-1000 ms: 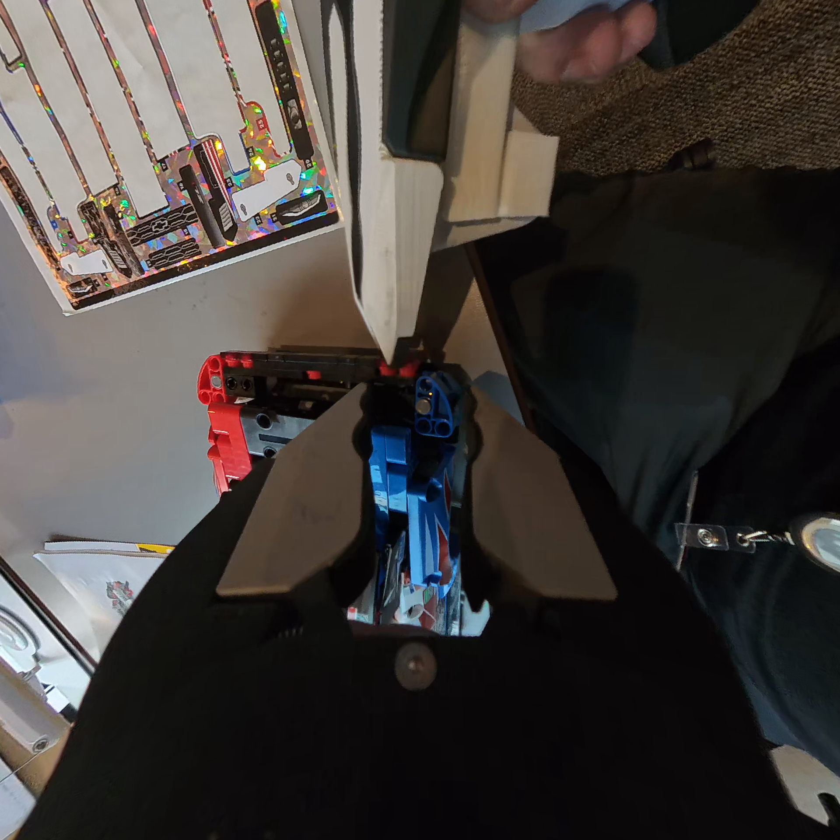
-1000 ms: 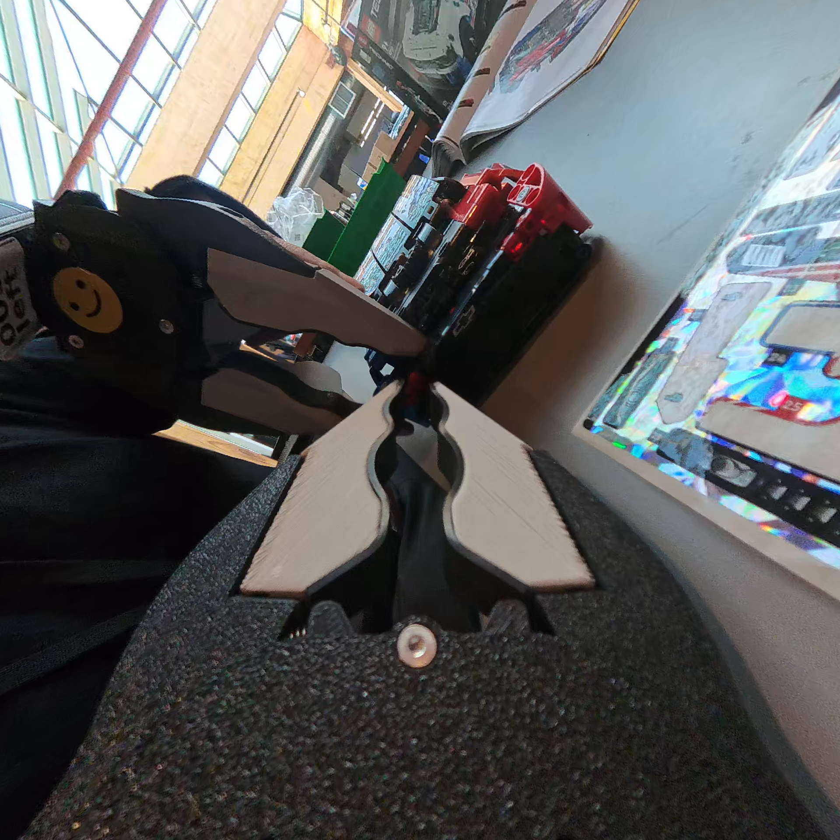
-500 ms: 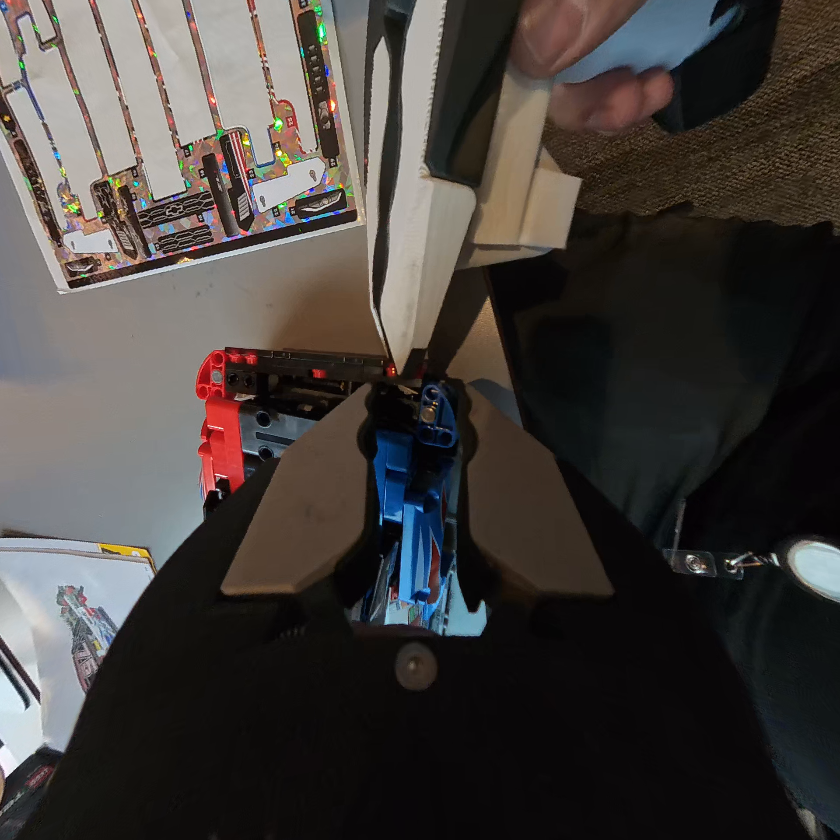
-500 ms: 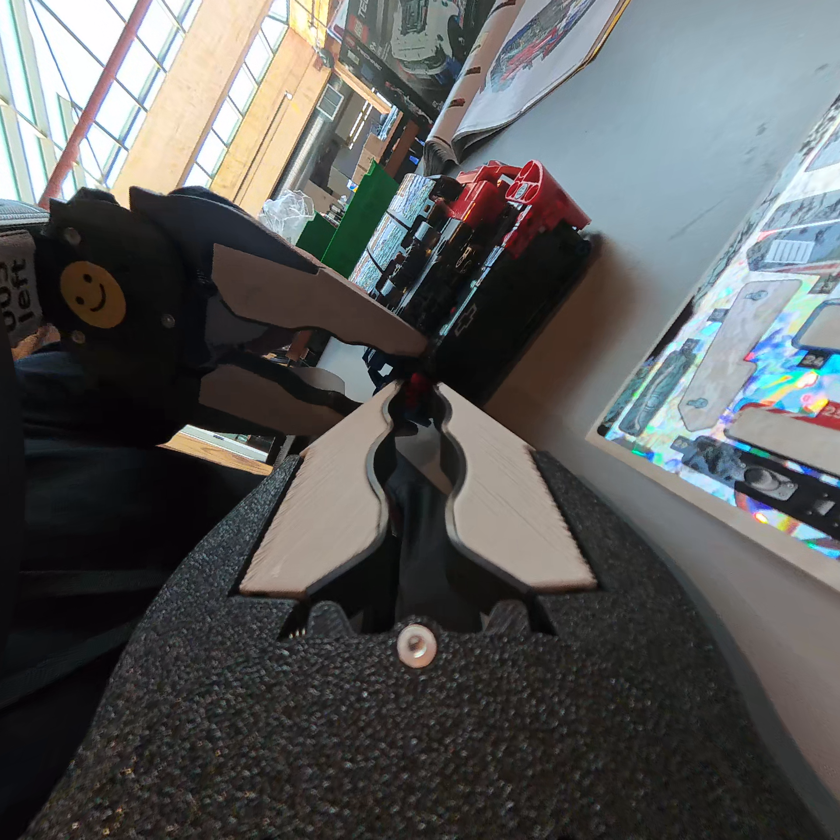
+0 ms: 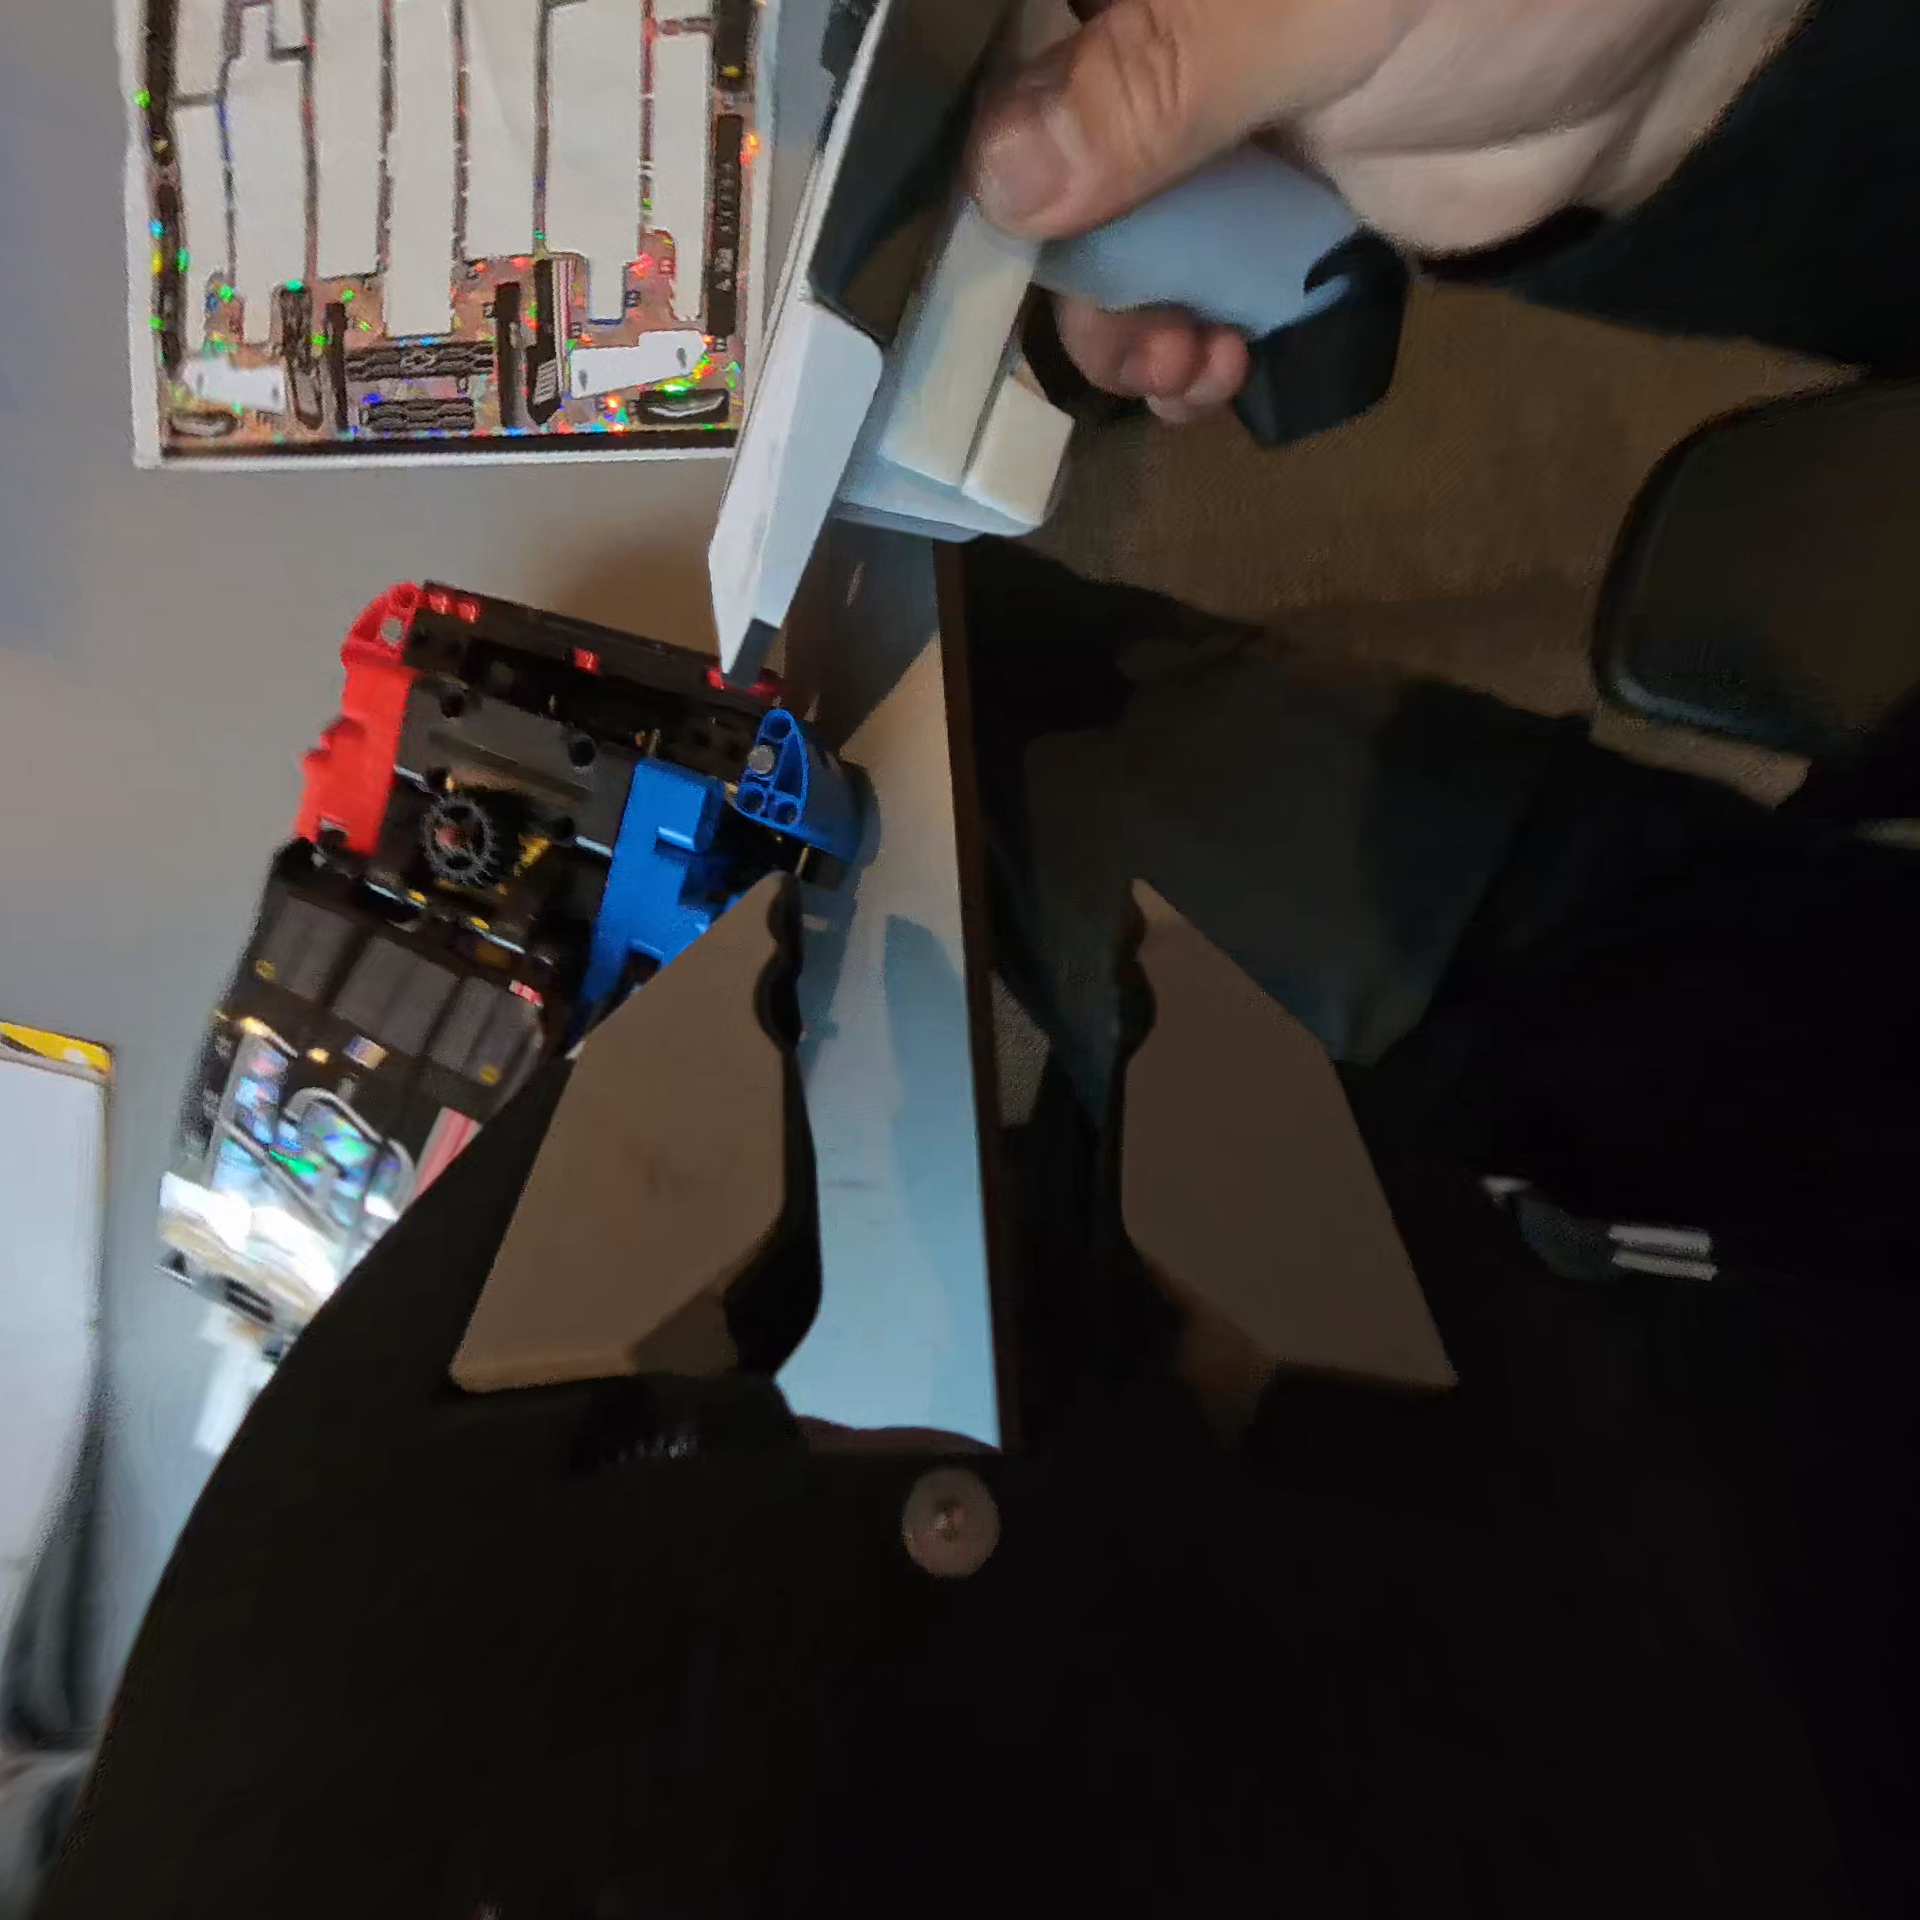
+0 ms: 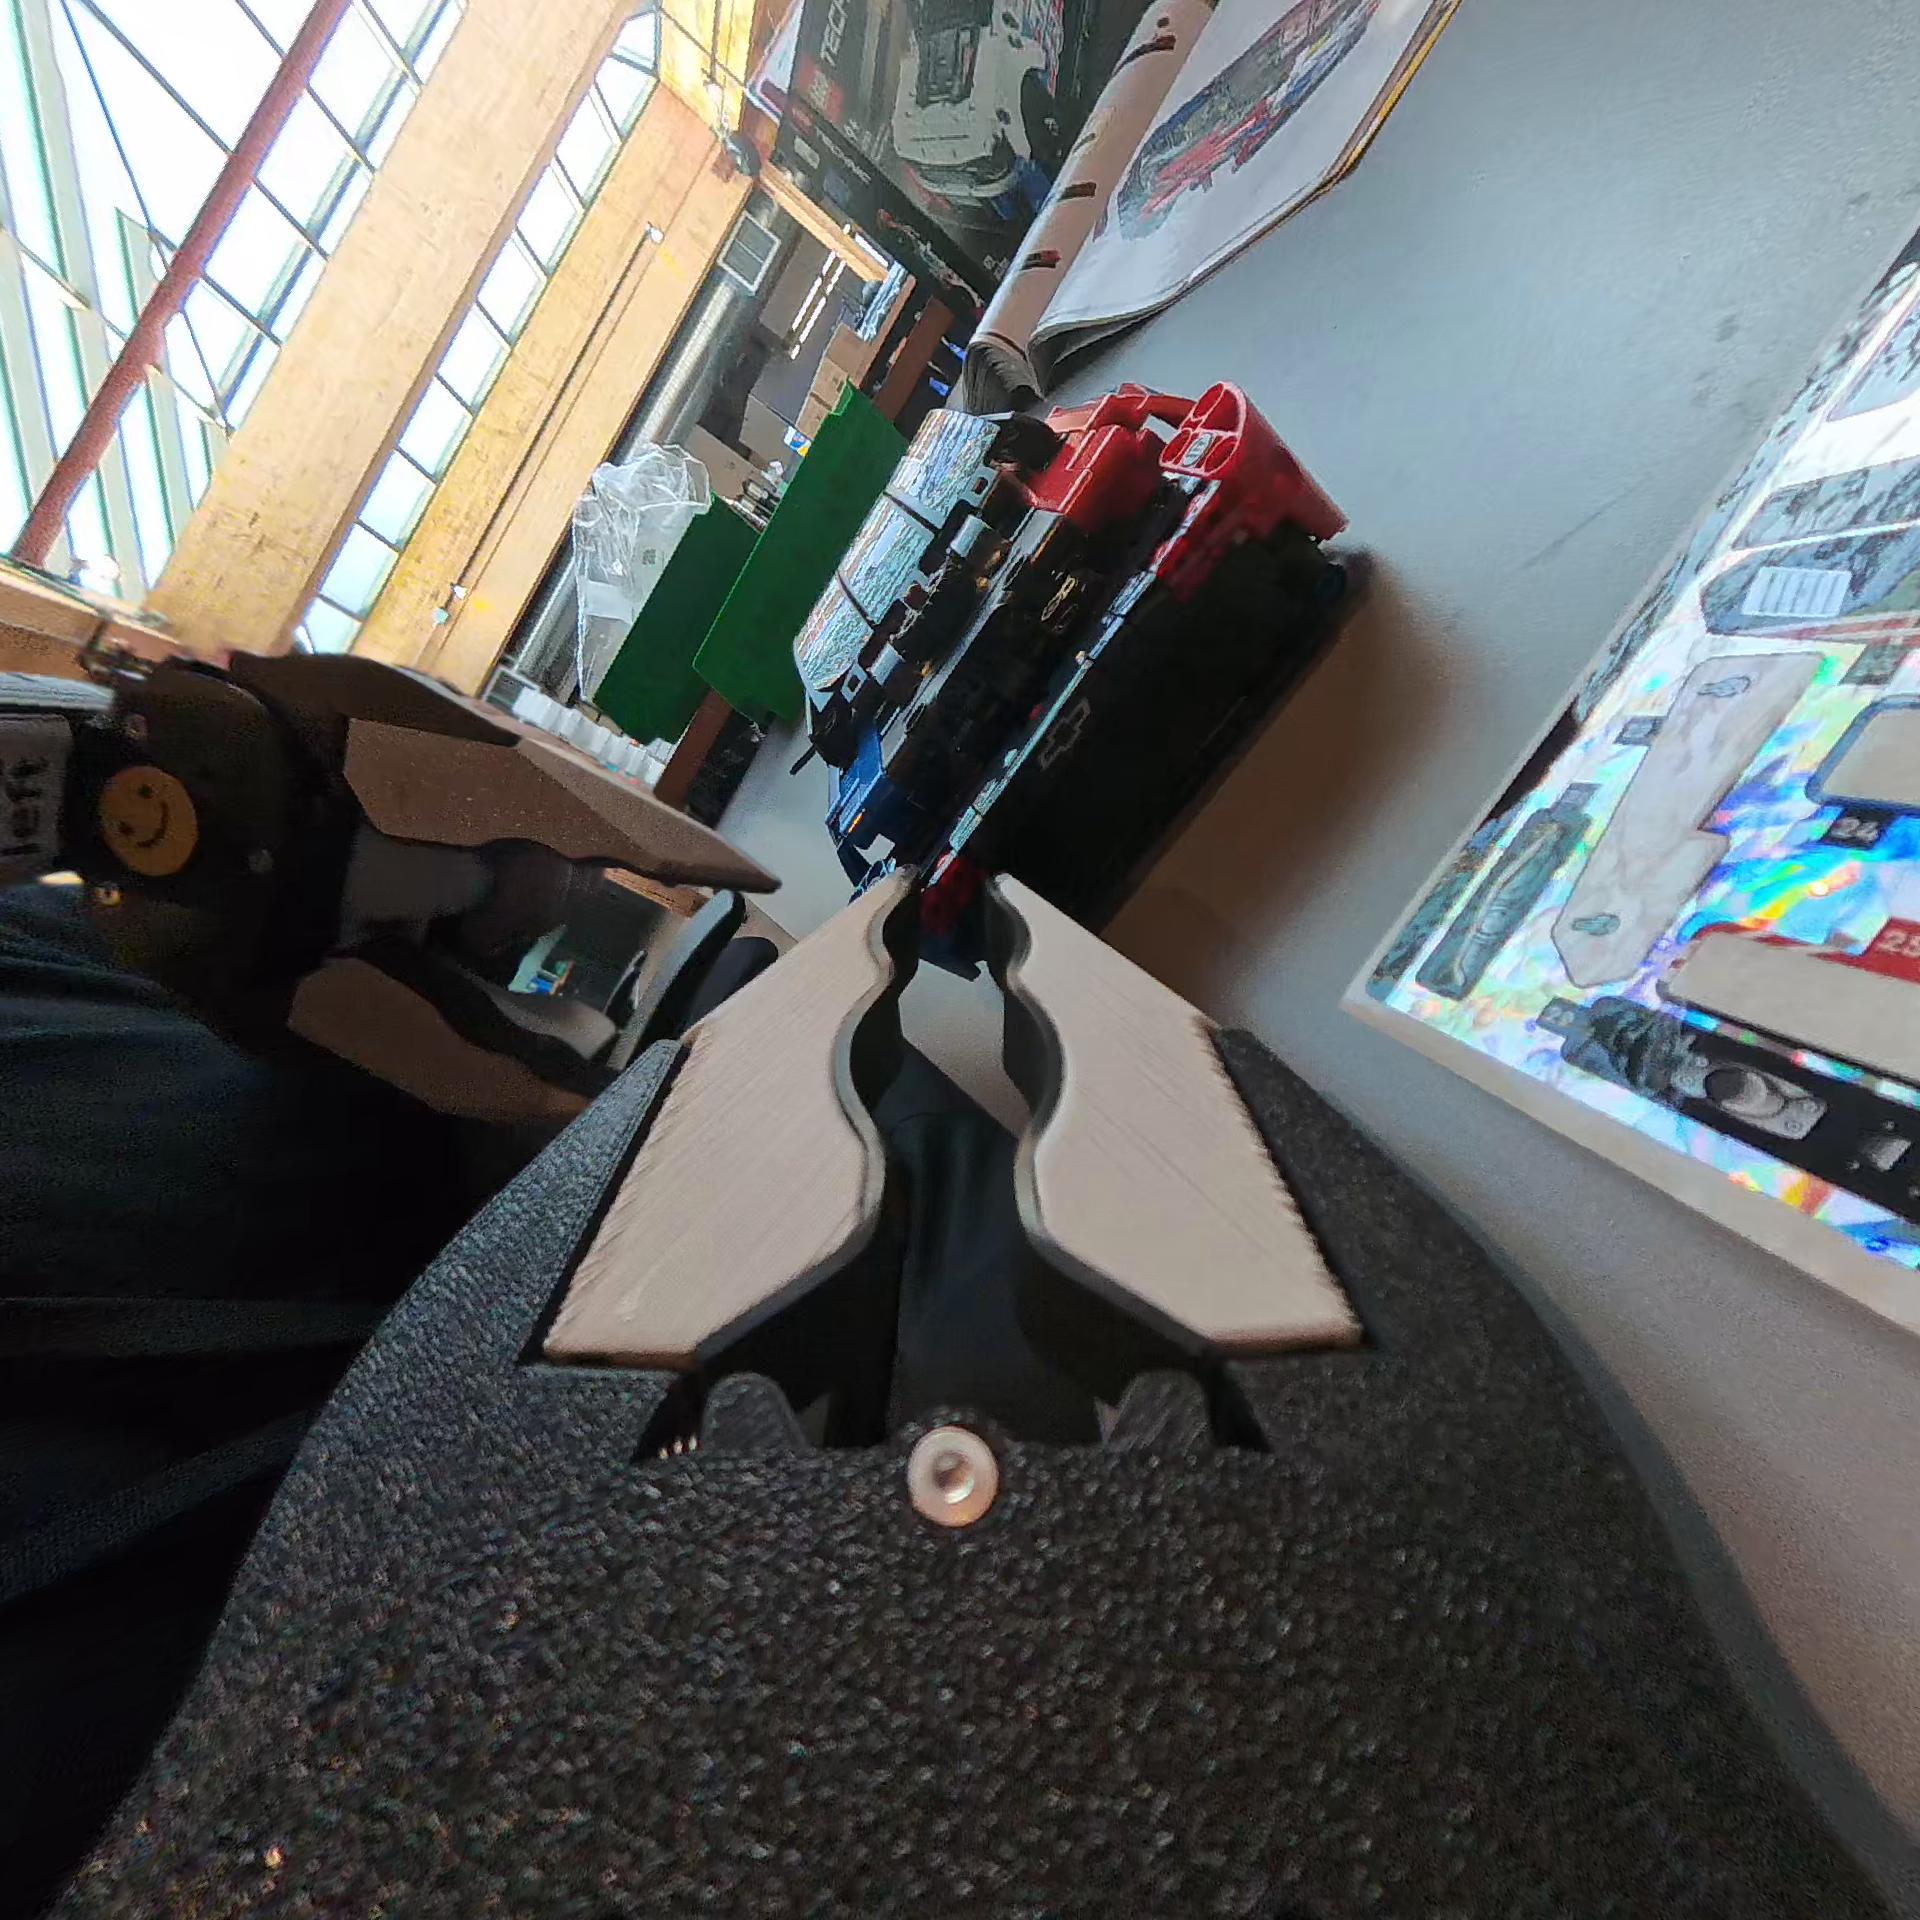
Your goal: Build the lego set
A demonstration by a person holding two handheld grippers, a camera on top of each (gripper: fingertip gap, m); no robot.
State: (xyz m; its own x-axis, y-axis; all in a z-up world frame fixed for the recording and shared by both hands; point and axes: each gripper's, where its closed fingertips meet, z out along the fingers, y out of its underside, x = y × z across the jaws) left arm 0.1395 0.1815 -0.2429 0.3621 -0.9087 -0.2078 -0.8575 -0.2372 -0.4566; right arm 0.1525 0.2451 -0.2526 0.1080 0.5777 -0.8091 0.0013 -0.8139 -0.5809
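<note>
1. Biggest change from half a second ago: your left gripper [image 5: 961, 914] isn't on the model anymore. It was clamped around the blue end; now its two tan fingers are spread wide with nothing between them, just bare grey table [image 5: 904, 1195] and the table's dark edge showing in the gap. The tip of its left finger sits just beside the blue part, and I can't tell if it's touching.

2. Your right gripper [image 6: 951, 883] looks the same as before in its own view: flat pale fingers close together with only a narrow gap at the tips. There's a small red piece [image 6: 951, 891] right at those tips, but whether the fingers are actually pinching it I can't tell.

3. In the left wrist view that right gripper comes down from above, your hand [image 5: 1226, 135] on its light-blue handle, with its tips meeting the near top corner of the model at the red bit.

4. The half-built red, black and blue lego car model [image 5: 540, 831] sits on the table near its front edge, and it shows rotated in the left view compared with earlier.

5. Farther back: the shiny holographic sticker sheet [image 5: 447, 239] lies flat beyond the model, the open instruction booklet [image 6: 1195, 177] beyond that, and the dark lego box [image 6: 914, 125] past it.
</note>
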